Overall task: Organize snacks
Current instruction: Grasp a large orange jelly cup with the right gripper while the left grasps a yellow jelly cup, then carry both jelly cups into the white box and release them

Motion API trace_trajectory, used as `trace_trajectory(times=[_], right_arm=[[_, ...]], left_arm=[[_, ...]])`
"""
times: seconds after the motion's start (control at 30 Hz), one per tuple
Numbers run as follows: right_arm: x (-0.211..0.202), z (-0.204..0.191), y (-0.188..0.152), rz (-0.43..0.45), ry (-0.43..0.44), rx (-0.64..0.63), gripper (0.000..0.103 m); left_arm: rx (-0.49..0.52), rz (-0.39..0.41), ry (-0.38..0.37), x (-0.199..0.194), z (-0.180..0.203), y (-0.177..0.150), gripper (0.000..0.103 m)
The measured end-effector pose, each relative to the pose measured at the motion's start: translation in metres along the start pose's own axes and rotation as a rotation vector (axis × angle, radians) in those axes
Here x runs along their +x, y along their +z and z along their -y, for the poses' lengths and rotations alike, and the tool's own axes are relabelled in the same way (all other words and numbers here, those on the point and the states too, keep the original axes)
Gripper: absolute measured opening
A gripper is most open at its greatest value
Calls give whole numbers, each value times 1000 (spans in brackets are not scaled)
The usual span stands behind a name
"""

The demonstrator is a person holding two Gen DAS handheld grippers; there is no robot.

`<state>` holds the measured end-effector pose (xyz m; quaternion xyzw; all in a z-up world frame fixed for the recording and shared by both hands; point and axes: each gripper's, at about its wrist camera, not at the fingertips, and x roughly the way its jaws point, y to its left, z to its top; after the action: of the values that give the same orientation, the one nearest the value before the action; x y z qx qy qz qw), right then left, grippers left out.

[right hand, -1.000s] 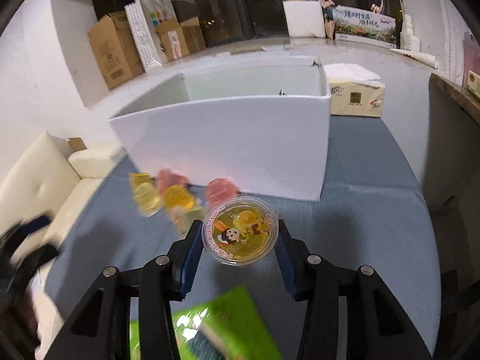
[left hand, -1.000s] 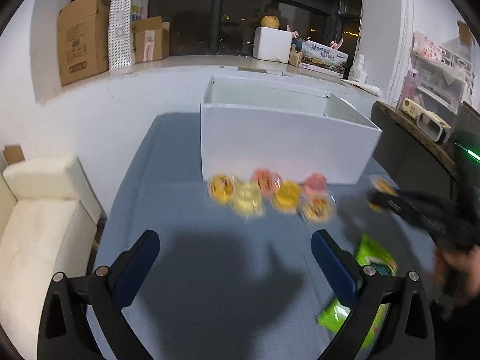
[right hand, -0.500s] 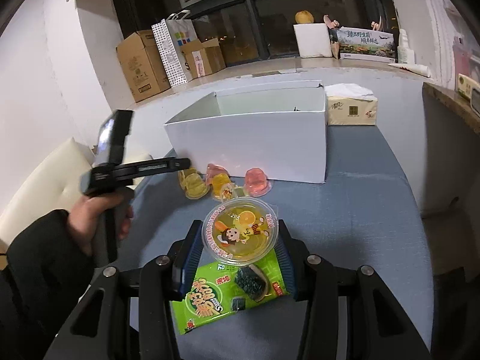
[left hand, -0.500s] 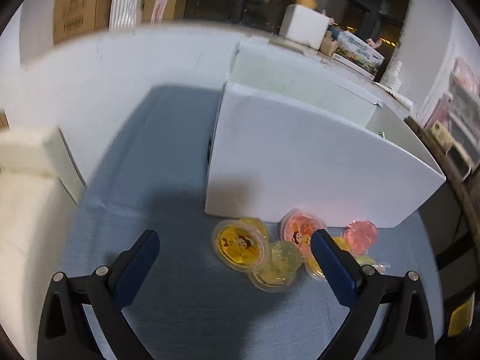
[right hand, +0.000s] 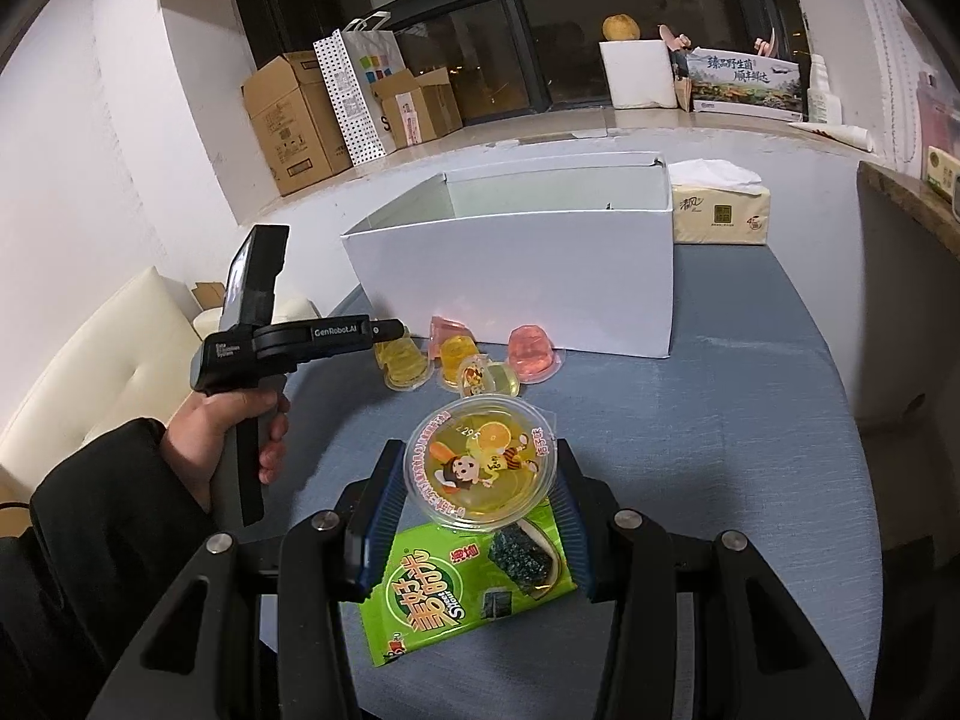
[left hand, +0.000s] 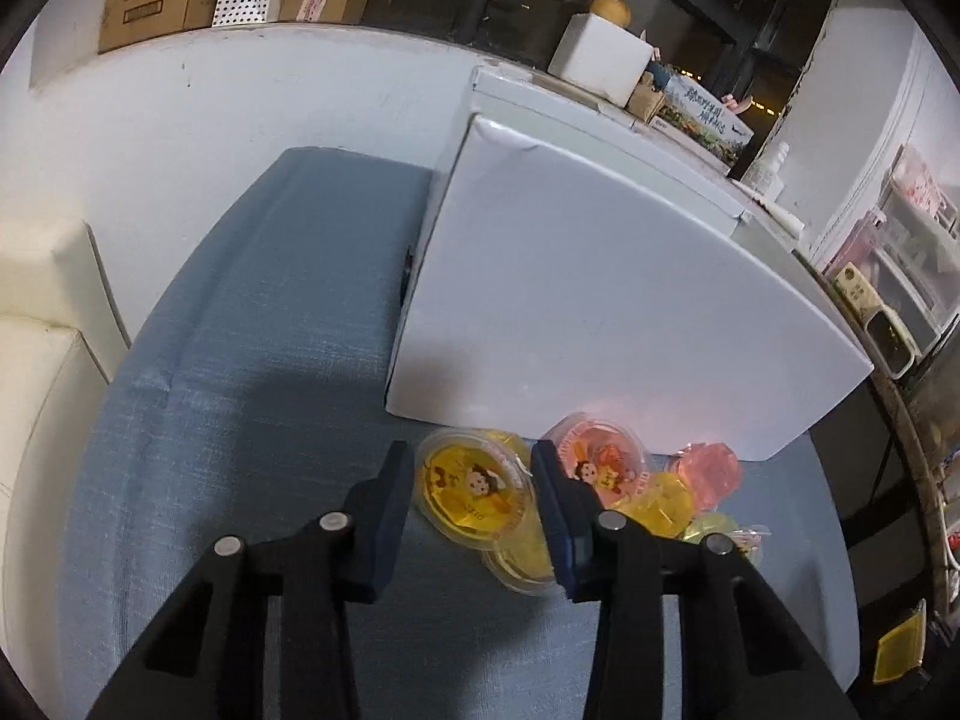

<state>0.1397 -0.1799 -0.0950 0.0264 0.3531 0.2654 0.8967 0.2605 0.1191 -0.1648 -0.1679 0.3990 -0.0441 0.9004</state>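
Left wrist view: your left gripper (left hand: pixel 474 495) brackets a yellow jelly cup (left hand: pixel 475 491), fingers closing around it, grip unconfirmed. Just beyond stands the white box (left hand: pixel 600 312). Your right gripper (right hand: pixel 480 474) clamps an orange jelly cup (right hand: pixel 480 465), box straight ahead.

The counter (right hand: pixel 750 420), covered in blue-grey cloth, carried a white box (right hand: pixel 528 276) well ahead of the right fingers (right hand: pixel 384 498), with a tissue pack (right hand: pixel 720 216) beside it. A cluster of jelly cups (left hand: pixel 600 498) lay against the box's front wall, around the left fingers (left hand: pixel 555 504). A green snack packet (right hand: pixel 462 588) lay flat between and under the right fingers.
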Motion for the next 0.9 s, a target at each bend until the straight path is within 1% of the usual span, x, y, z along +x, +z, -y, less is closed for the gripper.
trace_trajectory(times=[0.03, 0.07, 0.1, 0.17, 0.2, 0.27, 0.3, 0.33, 0.37, 0.4, 0.43, 0.47, 0.57, 0.63, 0.7, 0.73, 0.77, 0.8, 0.83, 0.9], right_arm=[[0, 0, 0, 1, 0, -1, 50], [0, 0, 1, 1, 1, -1, 50], [1, -1, 1, 2, 0, -4, 50], [4, -1, 0, -5, 1, -5, 50], [5, -2, -1, -9, 5, -2, 50], [6, -3, -2, -12, 13, -2, 50], [7, -4, -3, -14, 15, -5, 50], [7, -4, -2, -15, 19, -7, 50], [7, -4, -2, -14, 20, -8, 50], [7, -4, -2, -14, 19, -8, 50], [8, -3, -2, -16, 20, -4, 50], [9, -3, -2, -18, 21, -2, 50], [11, -1, -4, -25, 25, 10, 50], [12, 0, -5, -27, 26, 12, 50], [12, 0, -5, -29, 28, 11, 50], [12, 0, -4, -29, 28, 13, 50], [12, 0, -4, -27, 30, 14, 50], [12, 1, -4, -27, 31, 16, 50], [13, 1, -4, -28, 31, 18, 50], [14, 1, -5, -30, 36, 22, 50]], left_arm=[[2, 17, 9, -5, 2, 1, 15], [8, 26, 13, -9, 4, 1, 10], [22, 29, 12, -13, 7, 1, 10], [61, 34, 33, -17, 12, -1, 10], [59, 33, 27, -17, 12, 0, 10], [43, 6, 33, -12, 6, 1, 14], [31, 8, 30, -11, 4, 3, 26], [16, 4, 57, -9, 1, 4, 50], [5, -5, 75, -7, -2, 4, 62], [-4, -12, 73, -3, -5, 3, 79], [-3, -11, 73, -2, -6, 3, 83], [0, -13, 79, 1, -7, 3, 83], [-13, -18, 57, 9, -5, 7, 86], [-12, -18, 84, 15, -1, 12, 86], [-16, -19, 92, 18, 2, 12, 85], [-12, -18, 89, 18, 4, 13, 82], [-13, -16, 80, 17, 4, 12, 74], [-11, -18, 73, 17, 4, 13, 52], [-8, -21, 84, 17, 3, 13, 50], [7, -30, 83, 8, -3, 6, 50]])
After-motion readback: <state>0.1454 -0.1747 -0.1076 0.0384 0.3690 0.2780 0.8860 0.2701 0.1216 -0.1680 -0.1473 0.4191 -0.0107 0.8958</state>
